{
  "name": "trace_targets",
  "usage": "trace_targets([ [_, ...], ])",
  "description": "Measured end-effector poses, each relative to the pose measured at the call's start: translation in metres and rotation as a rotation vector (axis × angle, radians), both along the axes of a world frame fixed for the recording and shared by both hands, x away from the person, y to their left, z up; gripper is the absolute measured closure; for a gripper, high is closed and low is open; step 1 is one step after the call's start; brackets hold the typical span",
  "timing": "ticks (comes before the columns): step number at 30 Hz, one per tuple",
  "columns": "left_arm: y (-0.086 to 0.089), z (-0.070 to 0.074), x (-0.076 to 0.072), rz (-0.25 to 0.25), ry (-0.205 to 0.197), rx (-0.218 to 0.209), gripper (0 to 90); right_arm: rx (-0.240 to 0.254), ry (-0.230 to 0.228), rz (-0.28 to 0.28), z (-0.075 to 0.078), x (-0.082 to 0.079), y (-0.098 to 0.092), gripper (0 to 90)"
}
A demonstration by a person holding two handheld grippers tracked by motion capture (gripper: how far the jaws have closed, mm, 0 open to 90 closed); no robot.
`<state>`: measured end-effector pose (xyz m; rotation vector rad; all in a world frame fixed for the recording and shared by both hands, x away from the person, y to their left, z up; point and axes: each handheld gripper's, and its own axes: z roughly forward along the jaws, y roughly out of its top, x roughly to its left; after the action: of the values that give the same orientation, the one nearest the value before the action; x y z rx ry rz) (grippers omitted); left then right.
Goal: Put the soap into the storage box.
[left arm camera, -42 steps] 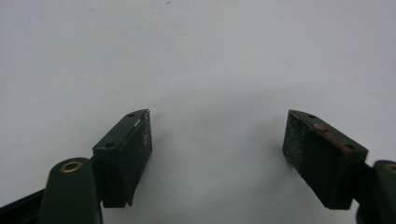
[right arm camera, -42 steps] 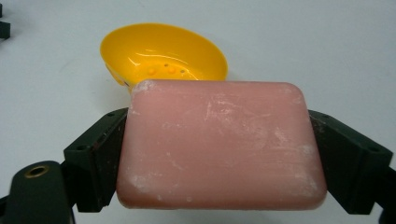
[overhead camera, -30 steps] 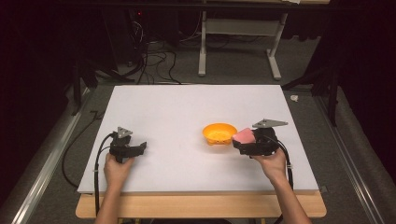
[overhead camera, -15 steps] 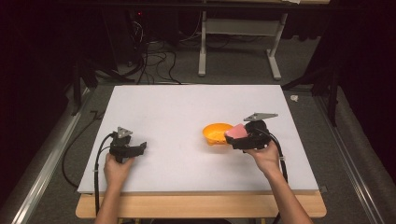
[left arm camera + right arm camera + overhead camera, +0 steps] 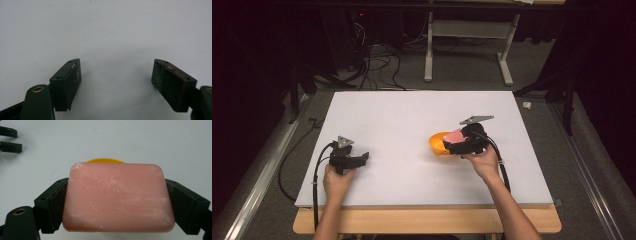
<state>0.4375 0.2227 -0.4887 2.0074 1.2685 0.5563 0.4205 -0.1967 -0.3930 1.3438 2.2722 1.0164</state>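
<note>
Matt white tabletop (image 5: 402, 120) over a pale wood edge (image 5: 427, 221), waxy pink soap bar (image 5: 117, 197) scuffed with chalky white marks, smooth glossy orange plastic bowl (image 5: 438, 145), matt black gripper (image 5: 116, 83) with rough, gritty pads (image 5: 75, 80).

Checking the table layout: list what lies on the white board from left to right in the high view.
left gripper with its fingers apart → bare white board → orange bowl → pink block held in the right gripper
</note>
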Motion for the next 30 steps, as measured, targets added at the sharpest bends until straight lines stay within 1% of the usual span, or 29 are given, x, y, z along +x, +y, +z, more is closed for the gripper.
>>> trace_targets([
  [12, 0.0, 0.0, 0.0, 0.0, 0.001, 0.0, 24.3, -0.046, 0.004, -0.036, -0.007, 0.014, 0.015, 13.7],
  [17, 0.0, 0.0, 0.0, 0.0, 0.001, -0.001, 24.3, -0.052, 0.024, -0.048, -0.015, 0.019, 0.02, 13.7],
  [21, 0.0, 0.0, 0.0, 0.0, 0.001, 0.0, 24.3, -0.048, 0.029, -0.056, -0.017, 0.022, 0.023, 13.7],
  [24, 0.0, 0.0, 0.0, 0.0, 0.001, 0.0, 24.3, -0.056, 0.033, -0.061, -0.018, 0.024, 0.025, 13.7],
  [30, 0.0, 0.0, 0.0, 0.0, 0.001, 0.0, 24.3, -0.062, 0.051, -0.058, -0.021, 0.025, 0.028, 13.7],
])
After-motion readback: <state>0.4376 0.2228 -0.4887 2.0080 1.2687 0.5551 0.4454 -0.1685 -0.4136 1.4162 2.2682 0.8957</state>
